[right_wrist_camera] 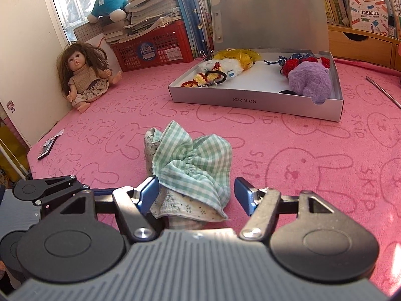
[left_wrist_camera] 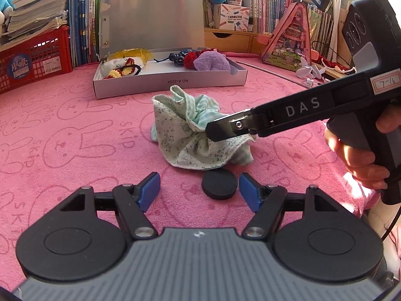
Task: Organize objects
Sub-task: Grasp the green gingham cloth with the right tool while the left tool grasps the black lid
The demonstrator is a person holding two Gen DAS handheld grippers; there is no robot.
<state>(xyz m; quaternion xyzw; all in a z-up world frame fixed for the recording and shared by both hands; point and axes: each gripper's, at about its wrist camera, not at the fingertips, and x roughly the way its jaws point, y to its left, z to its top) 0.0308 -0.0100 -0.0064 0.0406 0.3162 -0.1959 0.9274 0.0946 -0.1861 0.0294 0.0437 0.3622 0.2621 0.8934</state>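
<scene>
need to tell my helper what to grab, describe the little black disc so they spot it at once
On the pink bunny-print cloth, find the crumpled green gingham cloth bundle. The black disc lies just in front of it, the only flat, round, plain black thing there.

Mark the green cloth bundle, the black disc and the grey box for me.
green cloth bundle (right_wrist_camera: 198,160): right wrist view, checked fabric top.
black disc (left_wrist_camera: 219,184): left wrist view, flat top face.
grey box (right_wrist_camera: 253,101): right wrist view, front wall.

right gripper hides cloth bundle middle; black disc mostly hidden in box.
</scene>
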